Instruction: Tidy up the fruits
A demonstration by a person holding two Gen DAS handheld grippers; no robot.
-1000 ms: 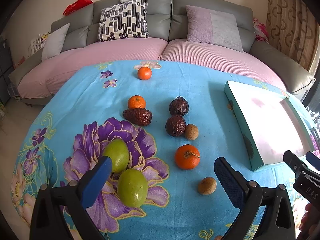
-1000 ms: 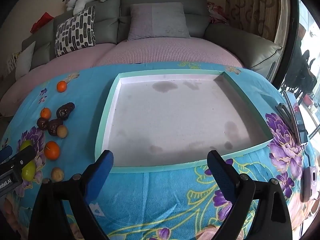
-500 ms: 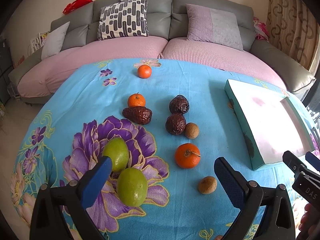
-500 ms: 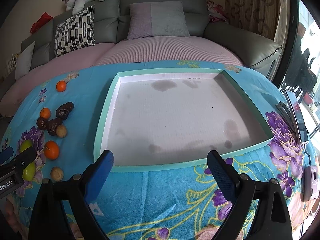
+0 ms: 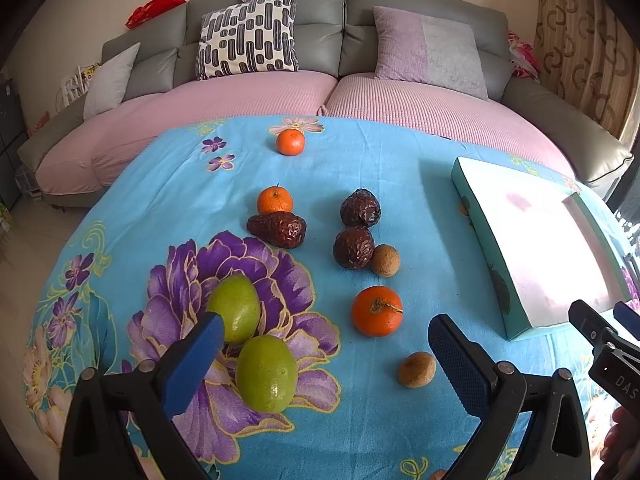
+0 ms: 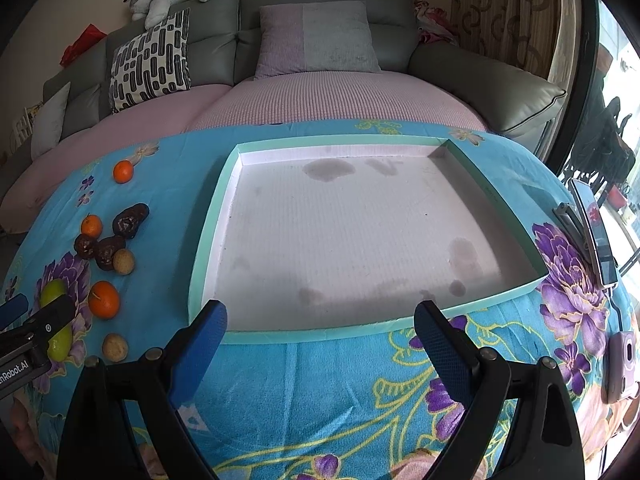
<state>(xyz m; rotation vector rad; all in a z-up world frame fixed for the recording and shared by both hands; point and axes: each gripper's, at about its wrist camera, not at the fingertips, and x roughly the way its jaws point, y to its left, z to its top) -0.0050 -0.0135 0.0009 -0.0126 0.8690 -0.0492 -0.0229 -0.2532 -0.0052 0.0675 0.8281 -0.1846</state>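
Fruits lie on the blue flowered tablecloth. In the left wrist view two green fruits [image 5: 266, 372] [image 5: 234, 307] lie nearest. An orange [image 5: 377, 310] and two small brown fruits [image 5: 416, 369] [image 5: 385, 260] lie to the right. Three dark wrinkled fruits [image 5: 277, 229] [image 5: 353, 247] [image 5: 360, 208] and two more oranges [image 5: 274, 200] [image 5: 290, 141] lie farther back. My left gripper [image 5: 324, 350] is open and empty above the near fruits. My right gripper [image 6: 320, 334] is open and empty before the teal-rimmed white tray [image 6: 208, 240], which holds nothing.
A grey sofa [image 5: 320, 12] with pink seat covers and cushions curves behind the table. A phone on a stand [image 6: 592, 224] and a small pink device [image 6: 622, 364] sit at the table's right edge. The tray also shows in the left wrist view [image 5: 496, 280].
Both views have shifted only slightly; the fruits and tray lie where they were. Both grippers stay open.
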